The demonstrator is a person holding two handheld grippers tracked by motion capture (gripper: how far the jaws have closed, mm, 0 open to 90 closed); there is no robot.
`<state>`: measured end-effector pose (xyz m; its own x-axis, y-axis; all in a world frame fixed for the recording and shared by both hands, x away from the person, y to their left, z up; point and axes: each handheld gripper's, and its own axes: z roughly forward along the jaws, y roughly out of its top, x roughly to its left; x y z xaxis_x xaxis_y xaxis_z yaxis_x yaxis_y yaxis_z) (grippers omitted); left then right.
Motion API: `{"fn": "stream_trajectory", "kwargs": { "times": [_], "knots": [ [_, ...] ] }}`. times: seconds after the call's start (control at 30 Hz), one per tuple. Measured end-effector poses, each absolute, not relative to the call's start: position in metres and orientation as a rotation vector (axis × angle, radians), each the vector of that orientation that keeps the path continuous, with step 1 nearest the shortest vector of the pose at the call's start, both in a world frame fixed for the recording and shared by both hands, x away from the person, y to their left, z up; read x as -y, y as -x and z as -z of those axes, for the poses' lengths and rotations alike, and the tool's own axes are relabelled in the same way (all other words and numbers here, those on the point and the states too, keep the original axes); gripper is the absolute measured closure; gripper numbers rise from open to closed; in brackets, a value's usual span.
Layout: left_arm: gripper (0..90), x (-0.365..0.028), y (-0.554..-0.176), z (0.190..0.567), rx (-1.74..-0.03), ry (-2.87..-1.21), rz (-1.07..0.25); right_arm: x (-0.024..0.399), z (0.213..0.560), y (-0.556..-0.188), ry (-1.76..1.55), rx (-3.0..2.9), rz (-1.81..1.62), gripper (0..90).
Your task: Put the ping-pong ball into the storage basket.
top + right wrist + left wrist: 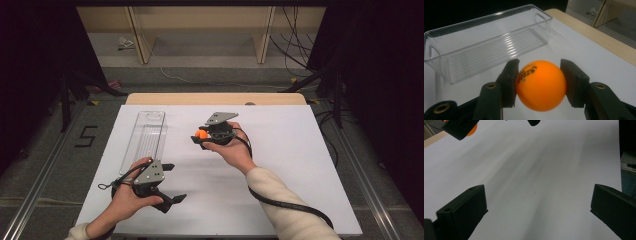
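A: Where does the high view sit?

B: Above the person's side of the desk, facing forward and down. It stands far enough back to take in the whole white top, both forearms and the floor beyond.

A: And the left gripper view?

B: It rides low on the left hand-held gripper, looking along its two black jaws across bare white desk, close to the surface. At its top left edge it catches the orange ball.

A: The right one?

B: Very close behind the right hand-held gripper, facing the ball and the clear bin. The high view shares both: ball, bin.
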<state>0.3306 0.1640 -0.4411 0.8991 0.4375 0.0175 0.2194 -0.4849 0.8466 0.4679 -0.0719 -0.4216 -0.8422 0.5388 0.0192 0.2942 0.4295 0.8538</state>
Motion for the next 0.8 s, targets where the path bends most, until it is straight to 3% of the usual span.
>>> {"fn": "stream_trajectory", "kwargs": {
  "times": [0.8],
  "knots": [
    [0.0, -0.164, -0.33, 0.441, -0.469, -2.095, -0.283, 0.058, 0.418, -0.471, -0.7, -2.437, -1.381, 51.7]
  ]
}}
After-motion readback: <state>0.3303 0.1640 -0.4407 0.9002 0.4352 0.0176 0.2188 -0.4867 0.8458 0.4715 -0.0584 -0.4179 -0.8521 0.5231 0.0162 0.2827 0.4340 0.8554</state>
